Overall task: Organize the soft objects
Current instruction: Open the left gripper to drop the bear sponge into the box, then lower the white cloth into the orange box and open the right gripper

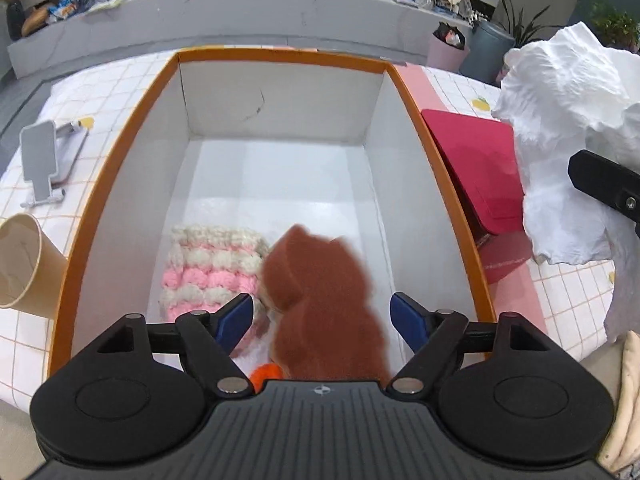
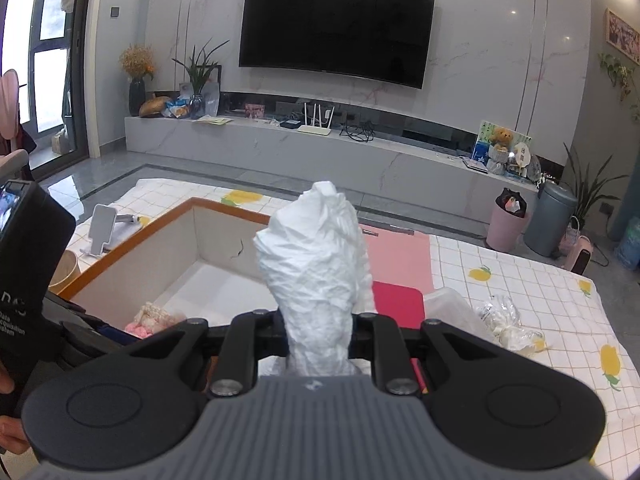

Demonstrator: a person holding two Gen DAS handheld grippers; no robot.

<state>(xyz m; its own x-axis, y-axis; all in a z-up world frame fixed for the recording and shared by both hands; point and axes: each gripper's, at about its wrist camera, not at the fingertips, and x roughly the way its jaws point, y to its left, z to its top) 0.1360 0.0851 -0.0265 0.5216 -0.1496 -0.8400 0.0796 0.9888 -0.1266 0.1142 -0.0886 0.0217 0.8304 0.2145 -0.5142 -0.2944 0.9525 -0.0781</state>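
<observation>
An orange-rimmed white box [image 1: 120, 152] [image 2: 224, 206] stands on the checked tablecloth. A pink and cream knitted piece [image 1: 212, 264] [image 2: 148, 322] lies on its floor at the near left. Beside it is a blurred brown plush toy [image 1: 320, 300]. My left gripper [image 1: 322, 316] hangs over the box, open, its blue pads [image 1: 236, 316] on either side of the toy and clear of it. My right gripper [image 2: 320, 328] is shut on a crumpled white tissue wad [image 2: 316, 264] [image 1: 568, 140], held up just right of the box; its fingertips are hidden behind the wad.
A paper cup [image 1: 20, 264] and a grey phone stand [image 1: 40, 156] sit left of the box. A red lid [image 1: 476, 168] on a pink mat [image 2: 396, 252] lies to the right, with a clear plastic bag [image 2: 504, 320] farther right. A hand shows at the left edge.
</observation>
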